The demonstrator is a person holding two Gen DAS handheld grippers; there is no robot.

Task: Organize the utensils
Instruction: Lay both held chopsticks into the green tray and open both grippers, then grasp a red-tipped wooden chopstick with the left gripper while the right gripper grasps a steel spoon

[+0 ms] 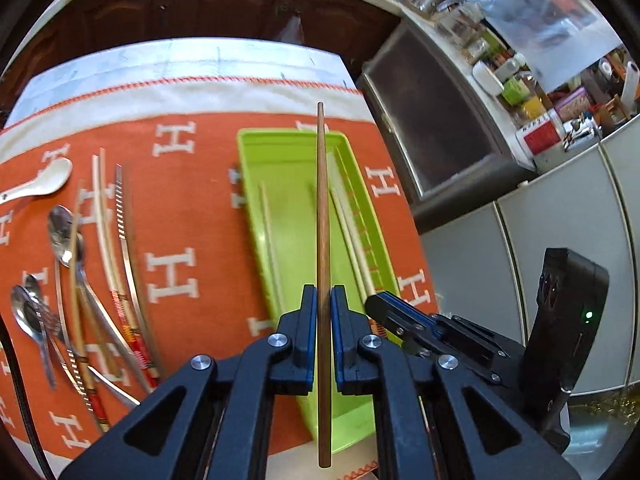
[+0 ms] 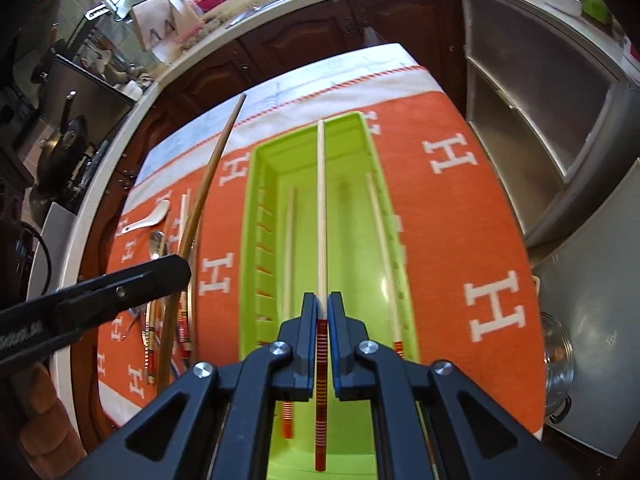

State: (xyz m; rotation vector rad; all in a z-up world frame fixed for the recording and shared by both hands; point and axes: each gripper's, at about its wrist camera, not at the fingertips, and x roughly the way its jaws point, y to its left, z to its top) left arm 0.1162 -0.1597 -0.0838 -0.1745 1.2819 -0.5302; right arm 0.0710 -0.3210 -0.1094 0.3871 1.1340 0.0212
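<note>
My left gripper (image 1: pixel 323 294) is shut on a brown wooden chopstick (image 1: pixel 322 208), held above the lime green tray (image 1: pixel 296 156). My right gripper (image 2: pixel 323 300) is shut on a pale chopstick with a red striped handle (image 2: pixel 321 200), held over the same tray (image 2: pixel 276 164). Two pale chopsticks (image 2: pixel 291 240) lie in the tray. The right gripper shows in the left wrist view (image 1: pixel 400 316) beside the tray. The left gripper (image 2: pixel 176 268) and its brown chopstick (image 2: pixel 212 172) show in the right wrist view. Loose spoons (image 1: pixel 60 236), chopsticks (image 1: pixel 108 236) and a white ceramic spoon (image 1: pixel 40 186) lie left of the tray.
An orange cloth with white H letters (image 1: pixel 172 276) covers the table. Dark wooden cabinets (image 2: pixel 312 36) stand behind it. Grey metal cabinets (image 2: pixel 540 128) and a pot lid (image 2: pixel 558 360) are to the right. A cluttered counter (image 1: pixel 540 92) runs along the right.
</note>
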